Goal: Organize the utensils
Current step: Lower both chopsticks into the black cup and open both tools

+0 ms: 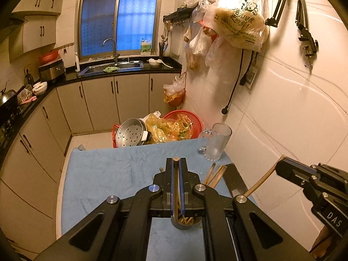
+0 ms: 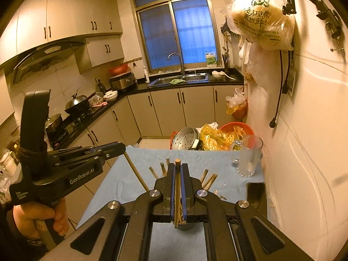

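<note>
My left gripper [image 1: 176, 159] is shut on a wooden chopstick [image 1: 175, 184] that points down into a round holder [image 1: 184, 223] full of chopsticks. My right gripper [image 2: 178, 165] is shut on another chopstick [image 2: 177, 187] over the same holder [image 2: 183, 225]. Each gripper shows in the other's view: the right one [image 1: 282, 167] with its chopstick [image 1: 264, 178] at right, the left one [image 2: 121, 146] with its chopstick [image 2: 137, 175] at left. More chopstick ends [image 2: 208, 180] fan out behind the fingers.
The holder stands on a blue towel [image 1: 113, 174] over a small table by the tiled wall. A glass mug [image 1: 217, 143] stands at the far right corner, a black phone-like slab [image 2: 256, 198] beside me. A red basket [image 1: 184, 124] and steamer pot [image 1: 130, 134] lie beyond.
</note>
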`<state>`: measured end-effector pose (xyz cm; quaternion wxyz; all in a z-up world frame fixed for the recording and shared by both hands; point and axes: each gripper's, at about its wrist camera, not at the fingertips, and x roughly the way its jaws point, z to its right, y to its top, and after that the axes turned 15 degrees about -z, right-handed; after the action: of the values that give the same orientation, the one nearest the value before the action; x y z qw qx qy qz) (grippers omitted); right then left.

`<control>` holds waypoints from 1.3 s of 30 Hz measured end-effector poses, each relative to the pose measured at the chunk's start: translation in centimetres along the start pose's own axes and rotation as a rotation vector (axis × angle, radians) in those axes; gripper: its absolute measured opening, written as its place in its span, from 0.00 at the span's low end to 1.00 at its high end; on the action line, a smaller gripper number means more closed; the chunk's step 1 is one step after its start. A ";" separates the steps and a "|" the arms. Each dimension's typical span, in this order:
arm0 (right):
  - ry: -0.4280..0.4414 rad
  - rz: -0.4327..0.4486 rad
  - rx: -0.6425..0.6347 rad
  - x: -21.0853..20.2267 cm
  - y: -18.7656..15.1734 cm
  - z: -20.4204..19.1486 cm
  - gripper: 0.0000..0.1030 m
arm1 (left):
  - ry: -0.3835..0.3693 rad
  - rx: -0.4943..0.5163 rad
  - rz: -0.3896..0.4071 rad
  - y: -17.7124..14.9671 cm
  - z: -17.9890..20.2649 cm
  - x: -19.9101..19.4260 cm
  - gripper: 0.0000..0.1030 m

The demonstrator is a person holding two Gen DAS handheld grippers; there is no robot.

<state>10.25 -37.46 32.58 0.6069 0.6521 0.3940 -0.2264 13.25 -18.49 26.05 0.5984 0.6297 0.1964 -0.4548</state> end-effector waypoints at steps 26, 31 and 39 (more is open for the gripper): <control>-0.020 -0.055 0.025 4.9 1.1 1.8 0.05 | -0.021 -0.028 -0.063 1.2 0.5 3.6 0.04; -0.024 -0.091 0.027 6.6 0.7 1.9 0.05 | -0.007 -0.031 -0.109 0.3 0.6 5.6 0.04; -0.027 -0.144 0.035 8.8 -0.2 2.4 0.05 | 0.023 -0.036 -0.163 -0.8 0.2 7.8 0.04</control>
<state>15.63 -37.68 25.28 0.5826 0.6296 0.4277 -0.2850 16.53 -20.84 19.29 0.5683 0.6059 0.2621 -0.4911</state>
